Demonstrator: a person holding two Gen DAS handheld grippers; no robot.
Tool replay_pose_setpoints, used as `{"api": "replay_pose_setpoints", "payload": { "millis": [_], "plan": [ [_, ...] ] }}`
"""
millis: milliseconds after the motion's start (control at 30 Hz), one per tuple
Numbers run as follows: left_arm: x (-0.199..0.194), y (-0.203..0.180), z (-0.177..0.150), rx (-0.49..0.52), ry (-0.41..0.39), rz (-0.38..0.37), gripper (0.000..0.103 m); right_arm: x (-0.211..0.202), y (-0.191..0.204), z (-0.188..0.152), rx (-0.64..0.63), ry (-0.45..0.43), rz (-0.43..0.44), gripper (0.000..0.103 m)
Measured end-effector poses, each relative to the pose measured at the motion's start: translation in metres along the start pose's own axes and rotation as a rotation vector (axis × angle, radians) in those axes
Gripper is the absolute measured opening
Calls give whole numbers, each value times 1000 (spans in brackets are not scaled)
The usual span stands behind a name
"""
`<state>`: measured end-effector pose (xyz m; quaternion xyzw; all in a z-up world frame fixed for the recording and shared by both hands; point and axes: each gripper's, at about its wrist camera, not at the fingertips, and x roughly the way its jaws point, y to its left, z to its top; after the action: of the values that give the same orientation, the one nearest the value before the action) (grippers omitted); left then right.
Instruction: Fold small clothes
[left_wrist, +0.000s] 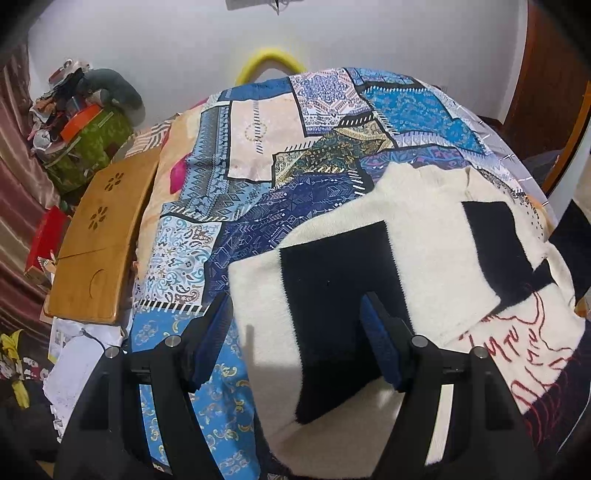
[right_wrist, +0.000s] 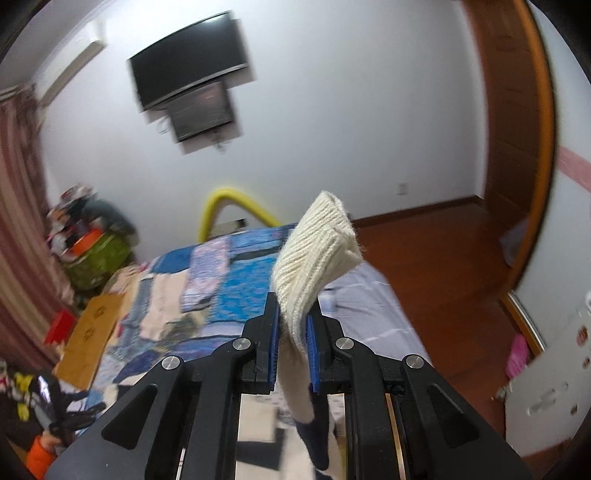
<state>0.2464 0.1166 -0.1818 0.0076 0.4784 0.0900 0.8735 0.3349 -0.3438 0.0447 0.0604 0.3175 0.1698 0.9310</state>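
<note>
**Sweater on bed, one cuff lifted for folding**

- Sweater (left_wrist: 424, 251): cream knit with black blocks and red stitched lettering, spread over the near right part of the bed (left_wrist: 258, 155), on a blue patchwork cover. One sleeve appears already laid across the body, a likely first fold
- Cuff (right_wrist: 317, 251): ribbed cream end, raised clear of the bed, the knit trailing down below the pads; held high, probably so the sleeve can be carried over the body without dragging
- Right tongs (right_wrist: 292, 332): clenched on the cuff, blue pads pressing the knit from both sides
- Left tongs (left_wrist: 295, 343): released, jaws wide and angled down over the sweater's black panel, nothing between them; seemingly poised to pin or take the fabric
- Wooden tray (left_wrist: 99, 236): at the bed's left edge, well apart from the sweater
- Fold judged partway done
</note>
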Motion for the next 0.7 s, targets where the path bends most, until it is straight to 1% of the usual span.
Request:
{"api": "replay_pose_setpoints", "payload": {
  "millis": [233,400,600,700],
  "plan": [
    [-20,9,-6,1,-41,-9,71,26,88,-5,-111,21,130,12],
    [-33,20,-9,-20,-70,-19,72,49,133,-12,-147,50,207,12],
    [-47,34,-15,-45,-92,-23,72,76,184,-31,-193,117,291,12],
    [-52,41,-20,-56,-100,-22,74,93,212,-47,-225,167,322,12]
  ]
}}
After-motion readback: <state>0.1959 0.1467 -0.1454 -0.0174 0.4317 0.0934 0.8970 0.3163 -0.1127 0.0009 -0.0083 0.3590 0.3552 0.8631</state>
